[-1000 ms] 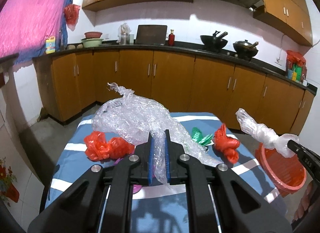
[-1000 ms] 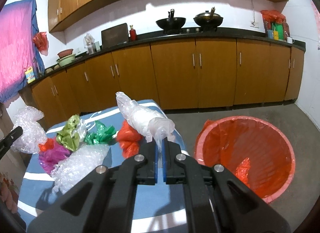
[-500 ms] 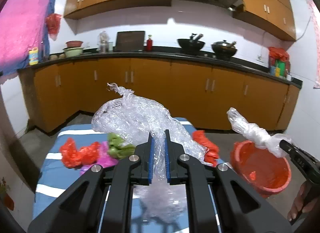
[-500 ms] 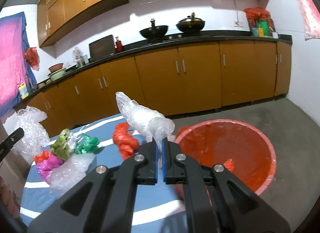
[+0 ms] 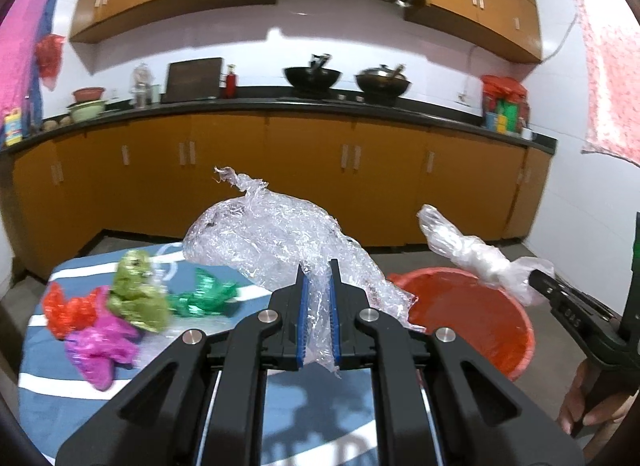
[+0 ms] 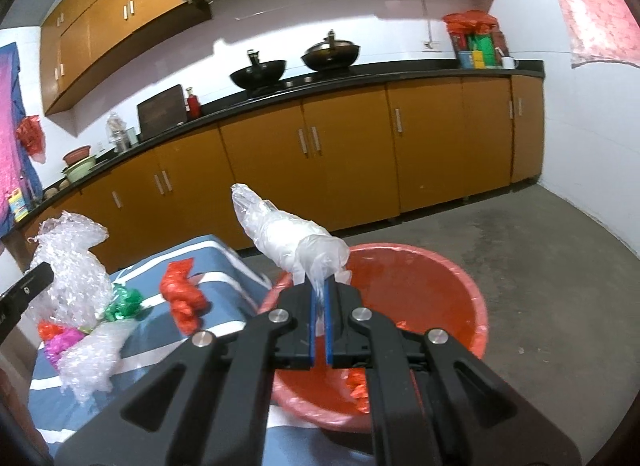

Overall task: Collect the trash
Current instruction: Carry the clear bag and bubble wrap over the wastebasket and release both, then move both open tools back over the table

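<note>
Cabinets of orange-brown wood (image 5: 304,169) line the far wall, and nearer stands the low table in a blue striped cloth (image 5: 288,406), with the red bin (image 6: 448,290) on the floor just beside its edge. The step in hand looks like the carry to the bin: two pieces of trash are in the air, neither yet let go. The left gripper (image 5: 318,286) is clenched on a big crumpled sheet of clear film (image 5: 272,242), held above the table near the bin's rim. The right gripper (image 6: 320,294) is clamped on a knotted whitish plastic bag (image 6: 284,238), which hangs over the bin's mouth. The next move, as I judge it, calls for the right jaws to release over the bin, and for the left to reach over the rim before letting go. Counted: one bin with a few red scraps (image 6: 356,382) inside; two pieces held; on the table one clear film wad (image 6: 92,350), two red wads (image 5: 68,310) (image 6: 182,298), one pink (image 5: 100,350), one olive (image 5: 136,298) and one green (image 5: 204,298).
</note>
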`<state>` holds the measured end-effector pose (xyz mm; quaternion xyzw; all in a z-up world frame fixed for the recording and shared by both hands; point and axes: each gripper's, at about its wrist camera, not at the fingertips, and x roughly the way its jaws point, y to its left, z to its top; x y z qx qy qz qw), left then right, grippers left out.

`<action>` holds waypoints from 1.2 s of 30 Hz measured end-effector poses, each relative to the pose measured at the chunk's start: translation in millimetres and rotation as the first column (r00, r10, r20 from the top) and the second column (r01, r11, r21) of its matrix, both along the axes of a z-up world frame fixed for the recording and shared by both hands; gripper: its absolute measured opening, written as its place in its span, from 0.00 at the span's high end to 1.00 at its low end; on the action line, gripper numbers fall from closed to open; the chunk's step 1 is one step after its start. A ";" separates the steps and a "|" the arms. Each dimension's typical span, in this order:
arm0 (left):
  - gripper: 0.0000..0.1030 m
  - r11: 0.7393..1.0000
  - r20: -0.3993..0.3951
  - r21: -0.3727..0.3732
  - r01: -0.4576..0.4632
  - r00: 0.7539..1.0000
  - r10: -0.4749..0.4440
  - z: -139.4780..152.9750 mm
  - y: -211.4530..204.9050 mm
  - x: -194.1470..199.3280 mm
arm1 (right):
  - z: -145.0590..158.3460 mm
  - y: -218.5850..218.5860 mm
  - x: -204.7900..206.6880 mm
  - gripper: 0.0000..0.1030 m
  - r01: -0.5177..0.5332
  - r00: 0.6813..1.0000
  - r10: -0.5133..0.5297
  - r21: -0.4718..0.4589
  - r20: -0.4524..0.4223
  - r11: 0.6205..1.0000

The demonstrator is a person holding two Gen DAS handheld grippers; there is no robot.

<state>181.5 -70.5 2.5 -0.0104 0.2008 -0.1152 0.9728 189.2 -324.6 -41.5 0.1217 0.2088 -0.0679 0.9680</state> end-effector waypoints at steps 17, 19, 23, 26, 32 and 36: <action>0.91 0.976 -0.089 0.039 0.215 0.974 -0.211 -39.8 -116.0 18.6 | -34.0 -70.5 6.8 0.95 0.136 0.989 -0.134 0.037 -0.058 0.990; 0.91 0.971 -0.101 0.045 0.233 0.969 -0.228 -44.5 -125.2 21.1 | -36.2 -74.3 8.2 0.95 0.140 0.989 -0.138 0.042 -0.061 0.989; 0.91 0.961 -0.119 0.054 0.270 0.958 -0.262 -50.4 -140.2 27.7 | -40.8 -82.4 12.5 0.95 0.148 0.987 -0.145 0.054 -0.067 0.987; 0.91 0.954 -0.133 0.057 0.293 0.950 -0.284 -55.1 -148.9 31.1 | -44.2 -84.8 16.3 0.95 0.155 0.986 -0.150 0.061 -0.074 0.986; 0.55 0.953 -0.168 0.048 0.298 0.943 -0.286 -64.1 -153.1 39.1 | -55.9 -87.9 23.7 0.89 0.131 0.987 -0.121 0.093 -0.106 0.987; 0.46 0.961 -0.173 0.036 0.273 0.949 -0.263 -67.1 -144.0 40.7 | -58.2 -89.7 21.8 0.78 0.138 0.986 -0.129 0.086 -0.107 0.987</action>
